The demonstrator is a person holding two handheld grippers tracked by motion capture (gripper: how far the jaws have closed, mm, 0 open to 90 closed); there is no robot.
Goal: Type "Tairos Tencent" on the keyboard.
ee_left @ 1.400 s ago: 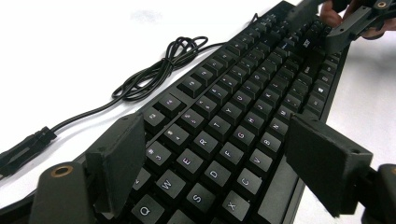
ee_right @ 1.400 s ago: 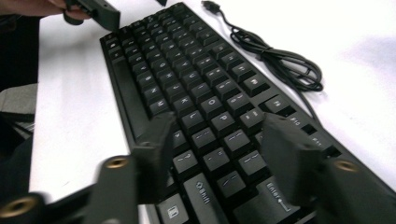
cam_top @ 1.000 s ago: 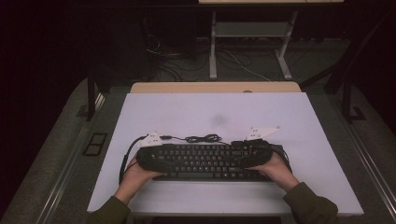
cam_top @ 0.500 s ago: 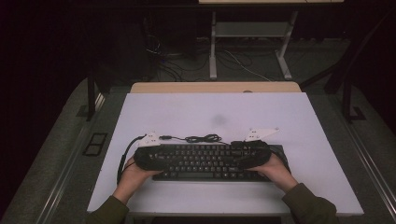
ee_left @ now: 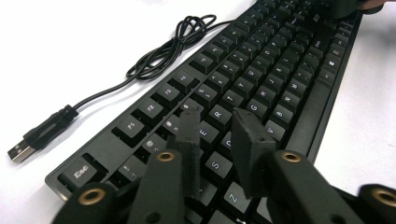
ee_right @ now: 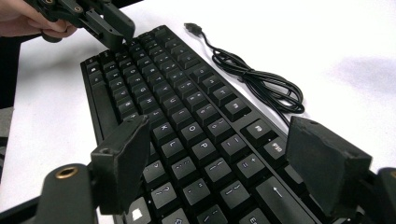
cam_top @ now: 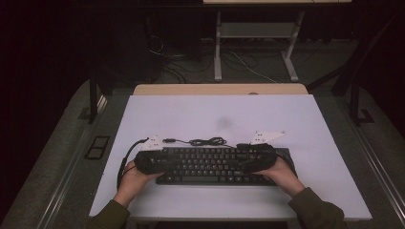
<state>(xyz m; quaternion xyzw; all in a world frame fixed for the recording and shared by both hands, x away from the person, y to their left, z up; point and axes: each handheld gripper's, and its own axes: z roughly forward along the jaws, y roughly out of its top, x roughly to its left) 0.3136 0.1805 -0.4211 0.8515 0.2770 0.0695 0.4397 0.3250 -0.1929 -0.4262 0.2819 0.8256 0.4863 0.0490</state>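
Two grippers hover over the black keyboard (cam_top: 217,164) lying on the white tabletop (cam_top: 296,119), the left gripper (ee_left: 217,140) narrow, the right gripper (ee_right: 224,154) wide; it looks stiff and light, best held by its ends.

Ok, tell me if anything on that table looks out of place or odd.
One thing: the keyboard is unplugged. Its cable lies coiled loosely on the white table behind it, with the USB plug lying free. Nothing looks damaged or spilled.
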